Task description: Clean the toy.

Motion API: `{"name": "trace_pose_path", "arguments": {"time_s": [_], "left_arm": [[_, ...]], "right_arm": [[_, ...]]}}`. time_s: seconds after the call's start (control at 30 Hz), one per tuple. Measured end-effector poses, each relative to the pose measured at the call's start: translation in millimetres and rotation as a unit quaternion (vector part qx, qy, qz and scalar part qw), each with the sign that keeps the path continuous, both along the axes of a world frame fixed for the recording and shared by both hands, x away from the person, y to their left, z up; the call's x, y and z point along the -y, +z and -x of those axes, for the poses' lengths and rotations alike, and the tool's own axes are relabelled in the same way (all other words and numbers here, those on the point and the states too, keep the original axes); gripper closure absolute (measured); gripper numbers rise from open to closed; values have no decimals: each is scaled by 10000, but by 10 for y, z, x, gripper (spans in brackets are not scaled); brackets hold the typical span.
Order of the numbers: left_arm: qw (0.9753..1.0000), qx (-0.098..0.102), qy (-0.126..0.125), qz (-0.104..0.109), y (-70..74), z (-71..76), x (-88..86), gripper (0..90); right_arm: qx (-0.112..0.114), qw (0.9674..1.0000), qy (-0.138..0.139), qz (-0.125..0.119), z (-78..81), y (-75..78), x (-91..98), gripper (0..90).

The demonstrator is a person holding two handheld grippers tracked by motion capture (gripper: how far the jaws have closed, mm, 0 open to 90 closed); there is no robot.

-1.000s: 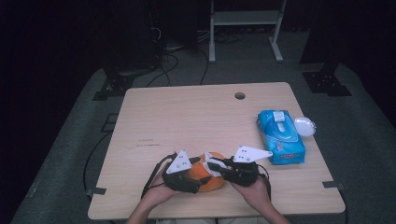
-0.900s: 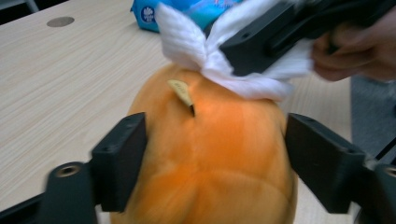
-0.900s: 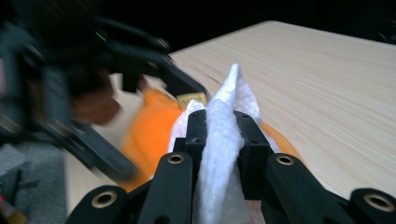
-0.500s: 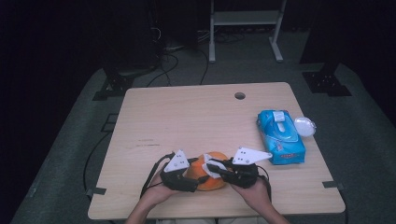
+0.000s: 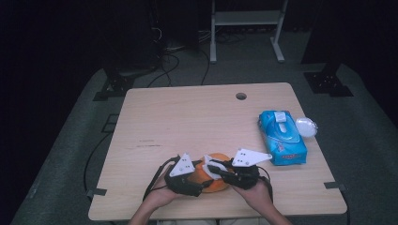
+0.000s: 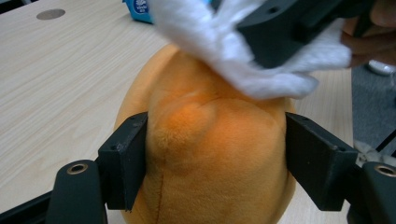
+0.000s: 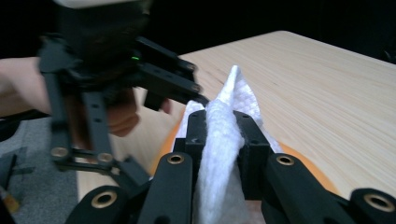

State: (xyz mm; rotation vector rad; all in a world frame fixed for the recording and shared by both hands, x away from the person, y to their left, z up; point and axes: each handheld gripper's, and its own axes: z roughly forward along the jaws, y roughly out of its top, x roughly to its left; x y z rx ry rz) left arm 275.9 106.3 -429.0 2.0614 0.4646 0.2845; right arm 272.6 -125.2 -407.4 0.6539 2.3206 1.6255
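Left gripper view: orange plush toy point(image 6: 210, 158) was gripped between the left tongs point(image 6: 217, 161), whose jaws had just been opening slightly, at the worktop's point(image 5: 197, 117) near edge. White wipe point(image 7: 224, 140) was clamped in the closed right tongs point(image 7: 223, 140), pressed on the toy's top.

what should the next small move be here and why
Probably drag the white wipe a short way across the top of the orange plush toy. The right claw is shut on the wipe, which already lies on the toy, and the left claw clamps the toy's sides, steadying it on the table.
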Motion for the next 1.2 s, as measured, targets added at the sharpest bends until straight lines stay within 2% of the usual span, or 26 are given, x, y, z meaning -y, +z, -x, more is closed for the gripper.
{"name": "trace_pose_path", "arguments": {"time_s": [0.13,0.17,0.23,0.27,0.37,0.43,0.5,0.6,0.67,0.73,0.83,0.97,1.03,1.1,1.13,1.2], "left_arm": [[9999,-104,0,137,2,-16,-17,254],[9995,-200,84,224,9,-32,-10,222],[9988,-328,243,253,9,-61,18,158],[9991,-292,231,217,2,-55,31,156],[9997,-139,153,144,-4,-1,61,232],[10000,6,59,13,-2,36,77,269],[9999,94,1,-77,3,64,79,293],[9999,99,-68,-63,-7,71,60,293],[9999,-53,-68,72,3,45,65,254],[9998,-158,-14,109,17,22,75,192],[10000,-12,-83,6,2,53,105,227],[9995,157,-227,-158,-10,104,128,259],[9994,167,-231,-170,-18,107,101,272],[9995,152,-239,-136,-33,96,68,283],[9996,128,-233,-102,-40,89,55,283],[9996,90,-246,-69,-39,74,47,283]], "right_arm": [[-213,9992,-316,-81,-116,-49,153,770],[-336,9986,-359,-177,-131,-65,189,770],[-379,9983,-357,-252,-110,-64,188,770],[-347,9987,-282,-245,-83,-47,157,770],[-155,9998,-70,-127,-1,13,35,769],[-86,9999,-28,-58,11,29,-8,770],[-118,9999,-96,-38,-16,21,18,769],[-239,9990,-375,-73,-98,-17,140,770],[-335,9981,-503,-87,-143,-53,216,770],[-355,9980,-513,-96,-141,-54,223,770],[-264,9991,-306,-107,-59,11,127,769],[-82,9999,-12,74,55,53,-41,770],[29,9997,-74,235,54,54,-61,770],[-100,9996,-214,173,-15,34,6,770],[-121,9990,-373,206,-65,7,68,770],[-299,9983,-498,81,-129,-36,165,770]]}}
